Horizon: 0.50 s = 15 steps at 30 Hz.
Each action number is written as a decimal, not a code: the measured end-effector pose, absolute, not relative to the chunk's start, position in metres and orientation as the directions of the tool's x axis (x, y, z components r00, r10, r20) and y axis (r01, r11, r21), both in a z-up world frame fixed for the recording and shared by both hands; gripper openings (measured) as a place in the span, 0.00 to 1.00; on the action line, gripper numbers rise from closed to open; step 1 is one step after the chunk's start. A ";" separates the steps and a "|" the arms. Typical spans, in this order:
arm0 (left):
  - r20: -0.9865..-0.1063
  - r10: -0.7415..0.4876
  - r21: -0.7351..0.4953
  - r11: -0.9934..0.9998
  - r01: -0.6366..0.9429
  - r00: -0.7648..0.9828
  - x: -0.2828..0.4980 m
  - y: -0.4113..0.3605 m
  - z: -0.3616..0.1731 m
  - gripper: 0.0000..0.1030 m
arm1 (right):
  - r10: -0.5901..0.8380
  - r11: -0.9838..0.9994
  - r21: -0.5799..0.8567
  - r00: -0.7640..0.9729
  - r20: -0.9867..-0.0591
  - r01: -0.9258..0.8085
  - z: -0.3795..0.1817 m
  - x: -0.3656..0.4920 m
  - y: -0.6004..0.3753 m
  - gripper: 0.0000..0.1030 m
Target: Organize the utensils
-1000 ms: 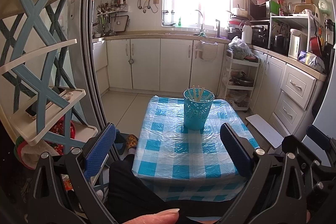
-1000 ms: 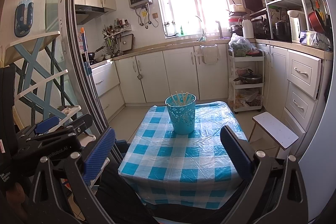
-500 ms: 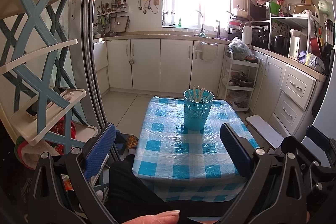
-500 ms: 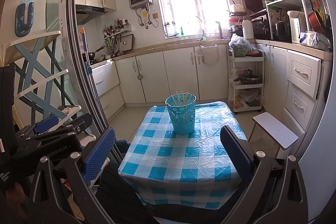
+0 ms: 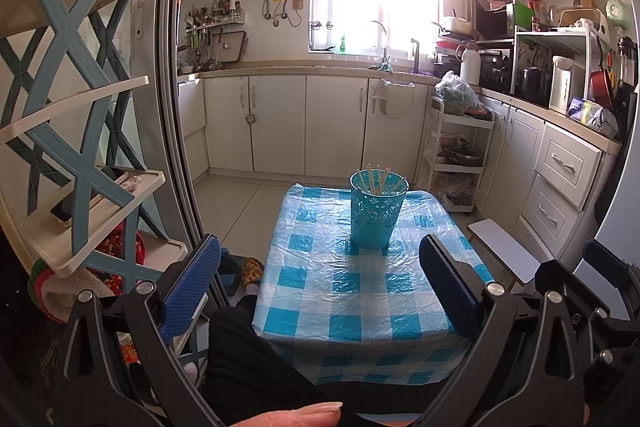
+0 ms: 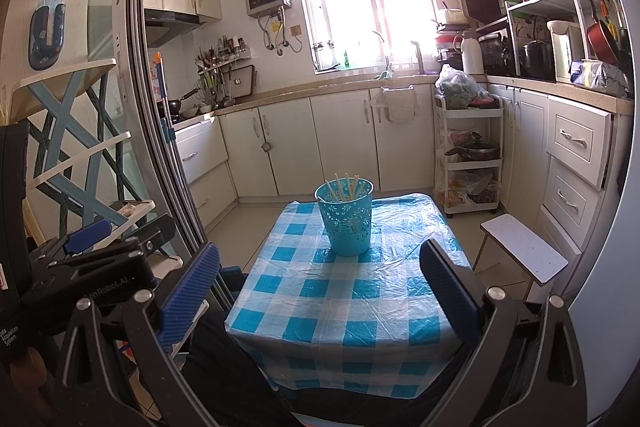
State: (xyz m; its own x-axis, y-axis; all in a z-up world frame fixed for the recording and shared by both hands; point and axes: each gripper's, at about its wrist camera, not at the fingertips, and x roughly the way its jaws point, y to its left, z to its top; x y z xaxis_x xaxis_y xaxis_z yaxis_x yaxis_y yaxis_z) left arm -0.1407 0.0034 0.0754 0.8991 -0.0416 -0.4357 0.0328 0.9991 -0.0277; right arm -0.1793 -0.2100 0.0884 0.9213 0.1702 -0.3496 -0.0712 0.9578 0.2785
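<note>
I count one teal holder (image 5: 378,213) near the far edge of the one checked table (image 5: 360,291), with about five chopsticks (image 5: 374,181) standing in it. I see two grippers (image 5: 320,283) (image 6: 320,283) and one white stool (image 6: 524,249).

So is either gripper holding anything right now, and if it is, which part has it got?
Nothing is held. The left gripper and right gripper are both open and empty; the chopsticks stand in the blue basket.

We see teal perforated holder (image 5: 375,214) upright mid-table, pale chopsticks (image 5: 374,180) standing inside, leaning against its rim.
</note>
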 end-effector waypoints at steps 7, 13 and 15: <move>-0.435 -0.042 -0.028 0.999 0.033 0.899 -0.140 0.005 0.077 0.93 | 0.170 0.958 0.278 0.921 -0.350 -0.071 0.088 -0.180 -0.209 0.93; -0.434 -0.042 -0.028 0.999 0.033 0.900 -0.141 0.005 0.077 0.93 | 0.170 0.958 0.278 0.921 -0.350 -0.071 0.088 -0.180 -0.210 0.93; -0.434 -0.042 -0.027 0.999 0.033 0.900 -0.141 0.005 0.077 0.93 | 0.170 0.958 0.277 0.922 -0.349 -0.071 0.088 -0.180 -0.210 0.93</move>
